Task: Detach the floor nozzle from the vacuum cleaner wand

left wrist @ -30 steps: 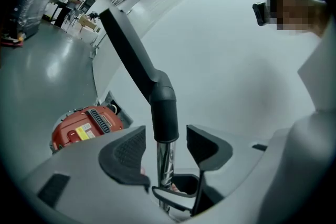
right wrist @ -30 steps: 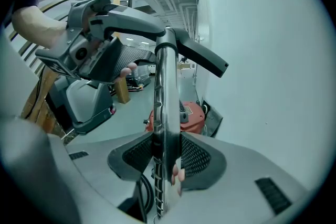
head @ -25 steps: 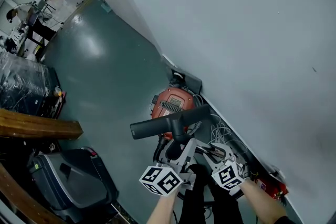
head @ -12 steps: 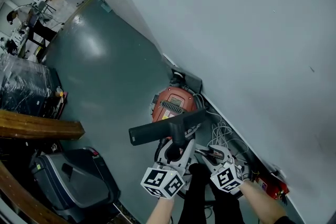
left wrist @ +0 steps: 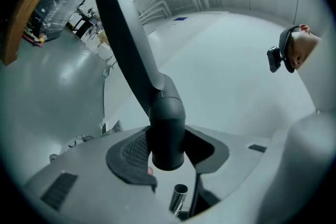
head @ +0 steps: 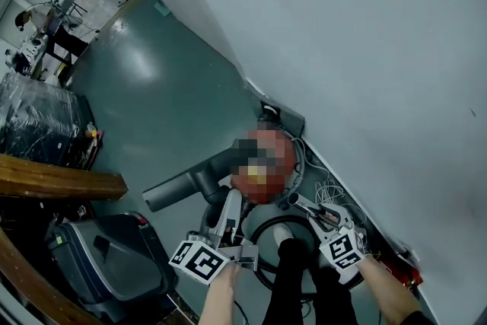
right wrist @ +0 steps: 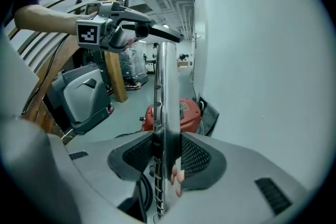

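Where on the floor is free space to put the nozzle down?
Free: the bare green floor between the wall and the wrapped pallet. Crowded: around the red vacuum cleaner, with cables along the wall, and beside the grey machine.

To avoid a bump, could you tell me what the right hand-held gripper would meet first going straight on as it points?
Past the wand it grips, probably the red vacuum cleaner on the floor; depth is unclear.
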Demonstrator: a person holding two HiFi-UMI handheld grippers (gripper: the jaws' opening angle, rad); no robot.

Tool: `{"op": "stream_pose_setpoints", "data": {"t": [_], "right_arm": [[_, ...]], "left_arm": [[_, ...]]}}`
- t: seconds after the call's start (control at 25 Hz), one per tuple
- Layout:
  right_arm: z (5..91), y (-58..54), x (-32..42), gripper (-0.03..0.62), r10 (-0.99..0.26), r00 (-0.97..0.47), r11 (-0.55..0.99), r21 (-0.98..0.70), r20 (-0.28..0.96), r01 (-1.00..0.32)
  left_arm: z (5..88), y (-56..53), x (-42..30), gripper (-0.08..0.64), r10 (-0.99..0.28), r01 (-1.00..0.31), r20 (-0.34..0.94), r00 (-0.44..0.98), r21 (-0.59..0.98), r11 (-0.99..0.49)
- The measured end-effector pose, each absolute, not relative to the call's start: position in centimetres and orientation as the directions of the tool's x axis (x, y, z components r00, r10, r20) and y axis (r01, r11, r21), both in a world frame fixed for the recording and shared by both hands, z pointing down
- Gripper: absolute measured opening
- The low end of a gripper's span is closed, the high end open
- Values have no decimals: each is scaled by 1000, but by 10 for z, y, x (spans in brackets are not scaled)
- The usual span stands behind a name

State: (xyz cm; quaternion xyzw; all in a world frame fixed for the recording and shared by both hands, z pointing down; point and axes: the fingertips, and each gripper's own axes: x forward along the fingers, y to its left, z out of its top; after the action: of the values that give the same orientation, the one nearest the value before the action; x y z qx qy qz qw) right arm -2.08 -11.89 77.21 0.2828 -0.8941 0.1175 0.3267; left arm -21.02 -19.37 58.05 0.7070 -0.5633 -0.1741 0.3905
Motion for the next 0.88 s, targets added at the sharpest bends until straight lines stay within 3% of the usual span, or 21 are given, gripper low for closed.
{"op": "stream_pose_setpoints", "data": {"t": [0.4, 0.88], "right_arm": [[861, -164, -74, 161, -344, -580, 824, -59, 738, -564], [916, -190, -103, 161, -311, -560, 824, -76, 768, -562]], "left_arm": [[624, -191, -203, 178, -893, -701, 221, 391, 701, -133], [639, -206, -234, 178, -912, -710, 165, 375, 684, -168]]}}
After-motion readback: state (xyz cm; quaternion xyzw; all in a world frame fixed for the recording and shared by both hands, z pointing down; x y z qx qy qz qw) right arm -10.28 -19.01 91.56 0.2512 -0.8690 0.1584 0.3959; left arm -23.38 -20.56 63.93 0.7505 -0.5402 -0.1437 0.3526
